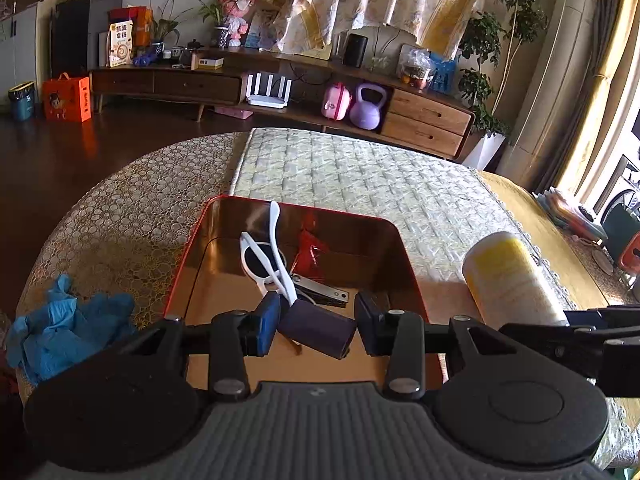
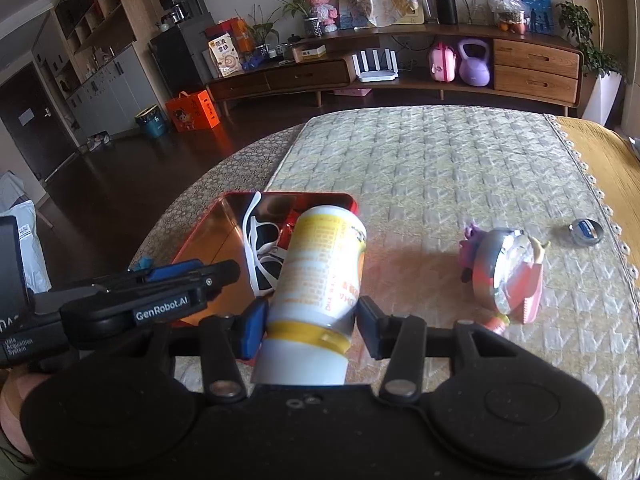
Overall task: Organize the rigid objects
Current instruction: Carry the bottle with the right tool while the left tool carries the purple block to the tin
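A red-rimmed copper tin [image 1: 208, 264] sits on the table; it holds white sunglasses [image 1: 264, 258], a red wrapper [image 1: 310, 248], nail clippers [image 1: 320, 290] and a dark purple block [image 1: 318, 330]. My left gripper [image 1: 316, 322] hovers over the tin's near side, jaws open, the purple block lying loose between them. My right gripper [image 2: 308, 330] is shut on a white and yellow bottle [image 2: 320, 272], held beside the tin [image 2: 208, 236]. The bottle also shows in the left wrist view [image 1: 508, 276].
A blue glove [image 1: 68, 328] lies left of the tin. A pink and silver toy clock [image 2: 508, 276] and a tape roll [image 2: 586, 232] lie on the quilted mat [image 2: 440, 168] to the right. Floor and a TV cabinet lie beyond the table edge.
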`<state>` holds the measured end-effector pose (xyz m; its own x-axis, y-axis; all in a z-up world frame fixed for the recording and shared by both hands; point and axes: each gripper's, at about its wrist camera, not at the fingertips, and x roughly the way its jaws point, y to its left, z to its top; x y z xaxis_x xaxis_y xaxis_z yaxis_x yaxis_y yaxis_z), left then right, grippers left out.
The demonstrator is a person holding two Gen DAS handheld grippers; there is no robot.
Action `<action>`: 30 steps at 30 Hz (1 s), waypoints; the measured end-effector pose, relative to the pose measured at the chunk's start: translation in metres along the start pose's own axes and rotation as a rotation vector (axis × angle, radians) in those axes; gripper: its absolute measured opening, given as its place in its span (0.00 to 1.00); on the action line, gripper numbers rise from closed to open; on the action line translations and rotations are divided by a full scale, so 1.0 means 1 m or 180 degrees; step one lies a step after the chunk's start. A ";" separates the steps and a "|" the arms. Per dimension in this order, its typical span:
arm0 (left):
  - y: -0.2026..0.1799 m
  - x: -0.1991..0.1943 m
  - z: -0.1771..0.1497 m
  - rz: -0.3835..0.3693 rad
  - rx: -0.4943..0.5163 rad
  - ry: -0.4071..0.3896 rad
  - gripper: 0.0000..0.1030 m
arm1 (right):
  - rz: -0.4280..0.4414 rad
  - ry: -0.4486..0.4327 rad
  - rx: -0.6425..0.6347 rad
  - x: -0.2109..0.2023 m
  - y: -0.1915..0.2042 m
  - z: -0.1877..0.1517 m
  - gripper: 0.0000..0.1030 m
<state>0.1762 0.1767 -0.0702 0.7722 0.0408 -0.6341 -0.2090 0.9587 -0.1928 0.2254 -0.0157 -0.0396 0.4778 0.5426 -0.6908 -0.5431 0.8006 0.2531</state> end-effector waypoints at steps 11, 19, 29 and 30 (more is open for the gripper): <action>0.014 0.024 0.004 0.0063 0.0135 0.0037 0.39 | 0.0076 0.0137 -0.0053 0.052 0.010 0.032 0.46; 0.017 0.041 0.003 0.0056 0.0185 0.0144 0.39 | 0.0047 0.0239 -0.0172 0.084 0.019 0.042 0.46; 0.021 0.061 -0.001 0.0026 0.0181 0.0286 0.39 | -0.0034 0.0409 -0.0272 0.114 0.021 0.039 0.46; 0.021 0.062 -0.001 0.0022 0.0181 0.0292 0.39 | -0.0025 0.0416 -0.0263 0.116 0.021 0.039 0.46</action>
<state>0.2189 0.1992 -0.1144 0.7121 0.0242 -0.7016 -0.1779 0.9730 -0.1470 0.2965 0.0740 -0.0883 0.3913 0.4944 -0.7762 -0.5973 0.7781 0.1945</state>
